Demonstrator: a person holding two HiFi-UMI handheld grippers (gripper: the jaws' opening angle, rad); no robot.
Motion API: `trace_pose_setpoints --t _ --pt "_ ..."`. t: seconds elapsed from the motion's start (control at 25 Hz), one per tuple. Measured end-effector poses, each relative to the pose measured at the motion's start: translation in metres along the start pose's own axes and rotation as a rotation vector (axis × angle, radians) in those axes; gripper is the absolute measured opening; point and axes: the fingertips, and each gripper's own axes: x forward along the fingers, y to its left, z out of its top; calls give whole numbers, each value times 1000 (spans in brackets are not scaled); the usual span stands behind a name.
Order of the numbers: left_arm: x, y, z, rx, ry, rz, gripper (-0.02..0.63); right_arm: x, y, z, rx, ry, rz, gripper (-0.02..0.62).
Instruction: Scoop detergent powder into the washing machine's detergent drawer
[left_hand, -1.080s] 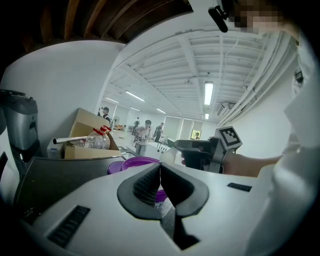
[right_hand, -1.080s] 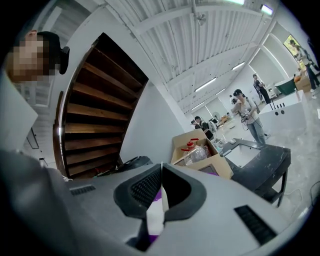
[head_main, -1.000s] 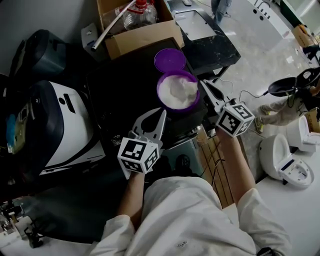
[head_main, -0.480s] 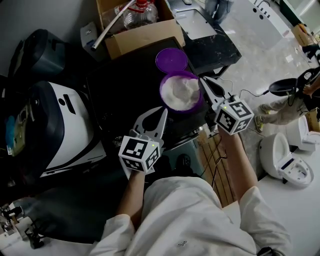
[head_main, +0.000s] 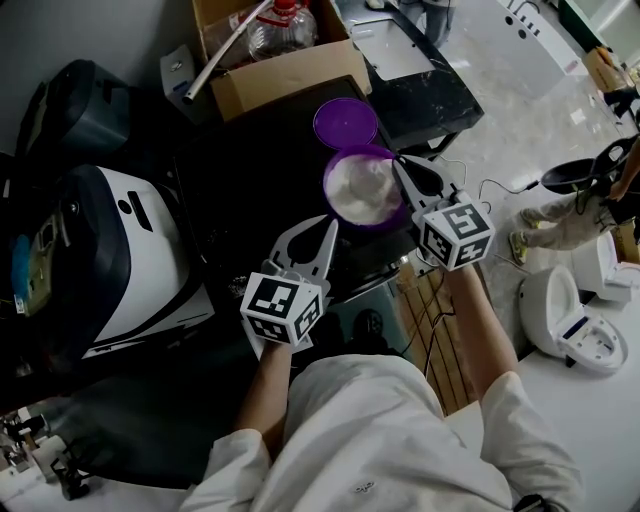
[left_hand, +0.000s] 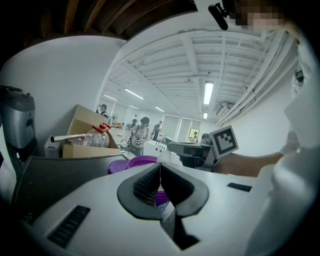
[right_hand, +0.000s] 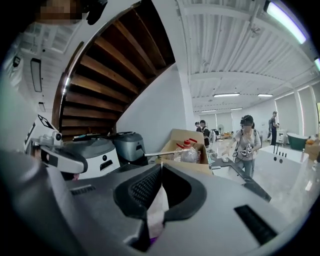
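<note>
A purple tub (head_main: 334, 172) full of white detergent powder (head_main: 358, 186) stands on a black top (head_main: 250, 170), its purple lid (head_main: 345, 121) lying just behind it. My right gripper (head_main: 397, 166) is shut, with its tips at the tub's right rim over the powder. In the right gripper view the jaws (right_hand: 160, 168) meet, and white powder (right_hand: 157, 206) shows through the gap below them. My left gripper (head_main: 326, 226) is shut too, pointing at the tub's near side from a short way off. The tub (left_hand: 142, 161) shows behind its closed tips (left_hand: 160, 165).
A cardboard box (head_main: 285, 72) with a plastic bottle (head_main: 280, 26) and a metal tube stands behind the lid. A white and black appliance (head_main: 110, 255) sits to the left. A dark counter (head_main: 420, 85) lies at the back right, with slatted wood (head_main: 432, 320) under my right arm.
My right gripper has moved left and forward, from beside the tub to its right rim. The left gripper has hardly moved.
</note>
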Motion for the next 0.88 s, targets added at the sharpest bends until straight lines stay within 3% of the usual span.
trace_pose_setpoints --t 0.32,0.88 --pt "0 2 1 -2 -2 -2 18 10 1 -11 -99 61 -16 11" --pt "-1 6 -1 -12 -6 3 18 18 4 -25 -38 95 21 11"
